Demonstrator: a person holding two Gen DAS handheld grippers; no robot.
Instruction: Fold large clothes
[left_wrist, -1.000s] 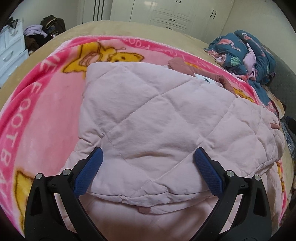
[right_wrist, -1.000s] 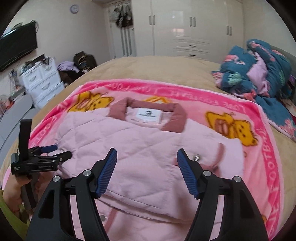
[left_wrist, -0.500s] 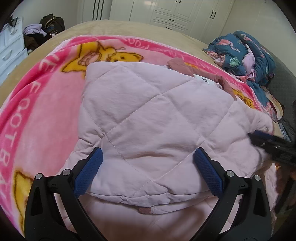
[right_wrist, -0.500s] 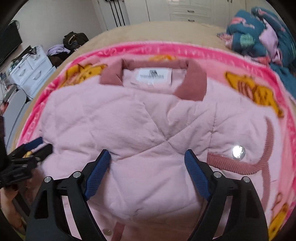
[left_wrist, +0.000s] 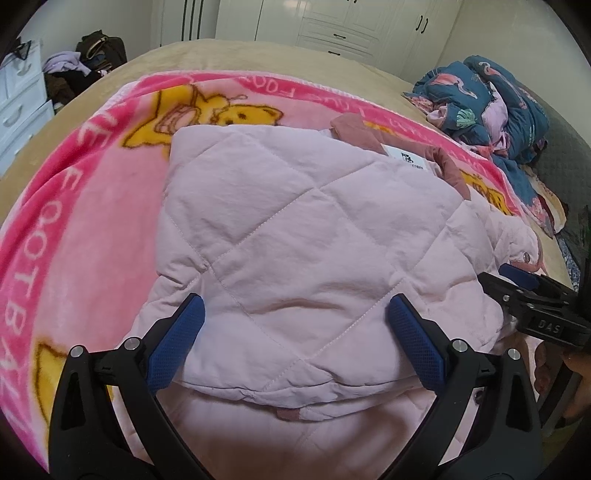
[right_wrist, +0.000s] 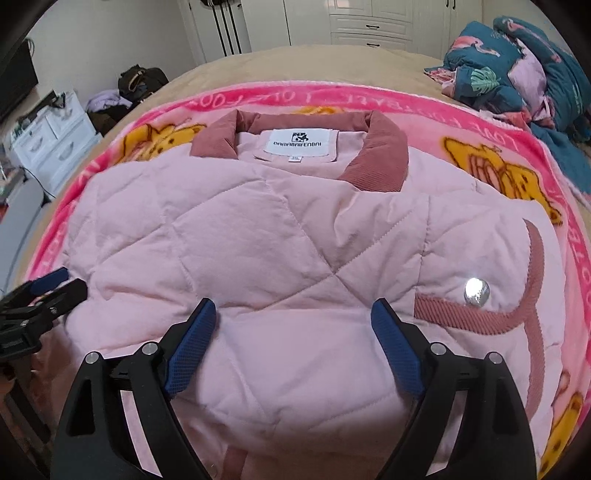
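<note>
Left wrist view is showing the left gripper (left_wrist: 295, 325) hanging over a pale pink quilted jacket (left_wrist: 295, 229), its blue fingers (left_wrist: 177, 343) standing wide apart with only the padded cloth lying beneath the gap — nothing is being pinched between them. Whether the fingertips are pressing into the fabric or hanging just above it cannot be told. The jacket is lying folded on a pink cartoon blanket (left_wrist: 92, 192), which is spread over a tan bed (left_wrist: 229, 55). At the right edge of this view the right gripper (left_wrist: 517, 280) is reaching in beside the jacket's far side. Seen from the right wrist, that gripper (right_wrist: 293, 321) is also standing wide, nothing caught between its jaws, and it is sitting low over the jacket's middle below the dusty-rose collar (right_wrist: 376, 158) and the white label (right_wrist: 301, 142). A shiny snap button (right_wrist: 476, 288) is glinting just right of the fingers — beside a rose corduroy trim. A bundle of dark teal bedding (right_wrist: 517, 74) is lying well apart near the bed's far corner.
</note>
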